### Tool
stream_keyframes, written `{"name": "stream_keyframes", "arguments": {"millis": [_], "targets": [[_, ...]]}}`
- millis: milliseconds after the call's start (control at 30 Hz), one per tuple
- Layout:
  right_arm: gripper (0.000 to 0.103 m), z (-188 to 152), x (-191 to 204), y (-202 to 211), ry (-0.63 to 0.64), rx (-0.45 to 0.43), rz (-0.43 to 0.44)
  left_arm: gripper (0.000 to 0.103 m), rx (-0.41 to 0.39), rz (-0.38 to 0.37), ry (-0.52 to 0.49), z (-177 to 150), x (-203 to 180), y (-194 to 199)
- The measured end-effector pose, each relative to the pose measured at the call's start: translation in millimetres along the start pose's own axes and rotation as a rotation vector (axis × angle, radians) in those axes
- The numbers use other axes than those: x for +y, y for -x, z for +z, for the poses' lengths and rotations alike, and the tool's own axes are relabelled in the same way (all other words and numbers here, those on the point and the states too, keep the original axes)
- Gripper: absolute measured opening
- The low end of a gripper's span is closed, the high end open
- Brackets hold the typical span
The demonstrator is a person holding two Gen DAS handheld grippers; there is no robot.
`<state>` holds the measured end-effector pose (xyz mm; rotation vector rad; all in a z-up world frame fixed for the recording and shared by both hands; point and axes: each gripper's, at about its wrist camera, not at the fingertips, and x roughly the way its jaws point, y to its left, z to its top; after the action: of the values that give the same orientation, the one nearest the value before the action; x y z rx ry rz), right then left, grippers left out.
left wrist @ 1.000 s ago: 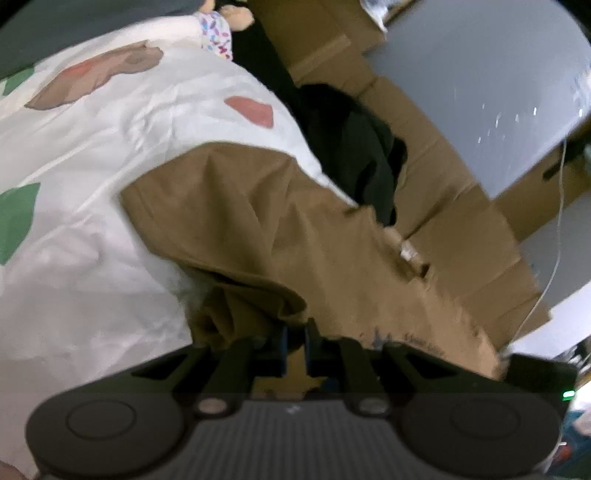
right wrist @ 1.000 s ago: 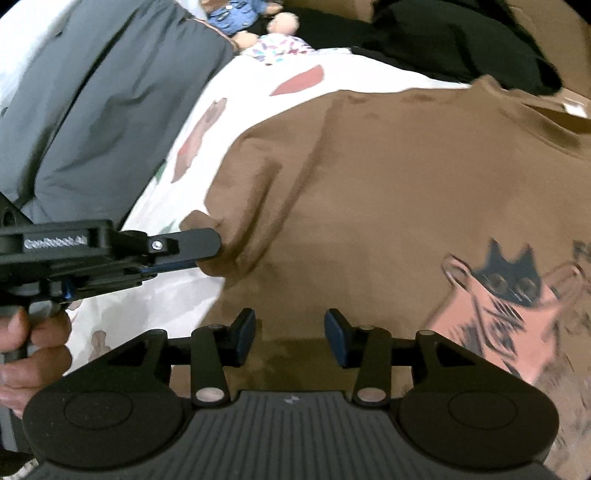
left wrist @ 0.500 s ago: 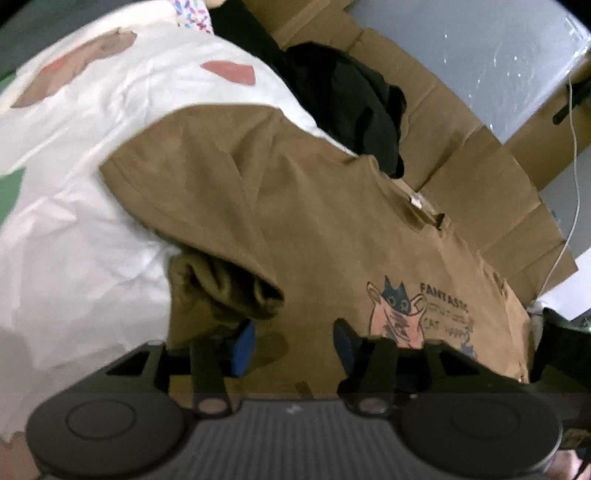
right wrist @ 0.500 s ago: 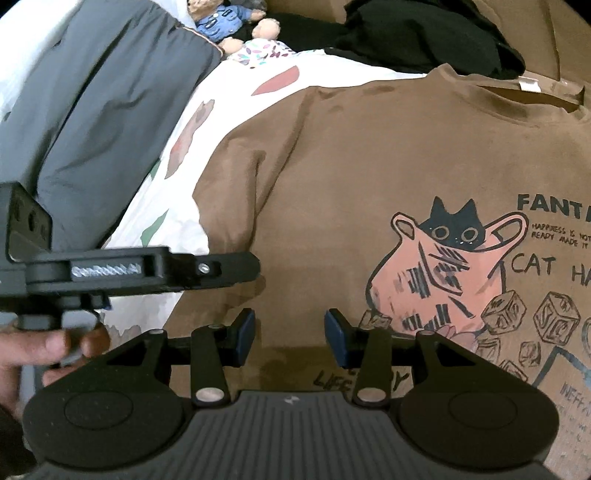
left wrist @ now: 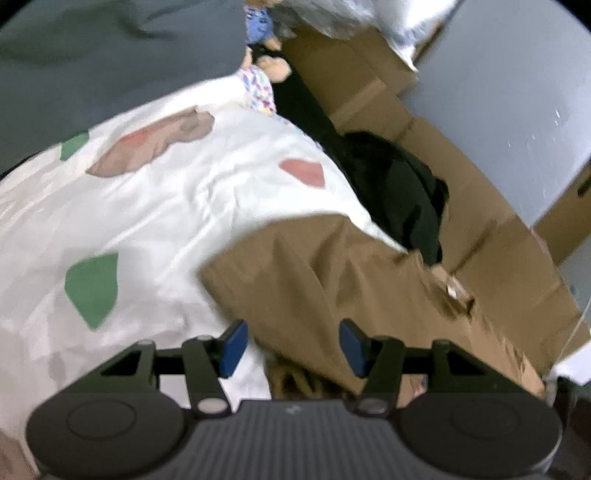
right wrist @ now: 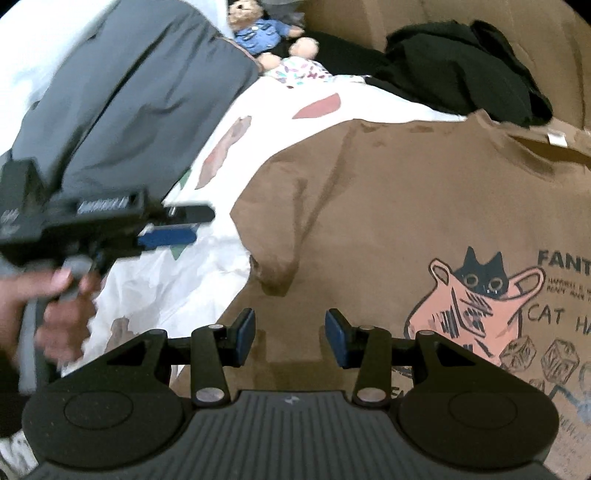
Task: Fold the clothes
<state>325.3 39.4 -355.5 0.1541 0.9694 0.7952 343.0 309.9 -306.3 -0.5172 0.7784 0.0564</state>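
**A:** What are the clothes lying on?

**B:** A bed with a white sheet [left wrist: 184, 221] printed with green, brown and pink patches. A grey duvet [right wrist: 122, 110] covers its far side. Beyond the bed, flattened cardboard [left wrist: 480, 206] lines a pale wall.

**A:** And the garment being folded?

**B:** A brown T-shirt [right wrist: 406, 192] lies print side up on the sheet, neckline towards the cardboard. The print is a black cat in a pink bag, with lettering beside it. Its sleeve on the sheet side is spread out flat, and the cloth below that sleeve is bunched.

**A:** Anything crowding it?

**B:** A heap of black clothing [right wrist: 461, 70] sits right at the shirt's collar edge. Further off, a teddy bear in a blue shirt [right wrist: 258, 29] and a doll [right wrist: 303, 59] lie near the duvet.

**A:** The grippers?

**B:** The left gripper [left wrist: 291, 343] hovers above the sleeve and the sheet's edge, fingers apart and empty. The right gripper [right wrist: 290, 336] hangs over the shirt's lower part, fingers also apart, nothing between them. The left hand [right wrist: 55, 310] grips its handle off to the side.
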Motion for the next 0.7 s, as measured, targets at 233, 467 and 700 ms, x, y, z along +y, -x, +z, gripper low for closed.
{"name": "stream_keyframes", "arguments": {"millis": [233,467,700], "targets": [[0.047,0.5,-11.5,-3.8,-0.011,0.011,-0.007,0.045,0.019,0.115,-0.071,18.7,18.3,-31.1],[0.047,2.7,-15.8,-18.8,-0.059,0.019,0.010,0.043,0.059,0.163,-0.112,25.2,31.8,-55.6],[0.047,7.3,-10.8,-17.9,-0.084,0.026,0.063,0.044,0.116,0.200,-0.176,19.7,26.9,-81.3]]}}
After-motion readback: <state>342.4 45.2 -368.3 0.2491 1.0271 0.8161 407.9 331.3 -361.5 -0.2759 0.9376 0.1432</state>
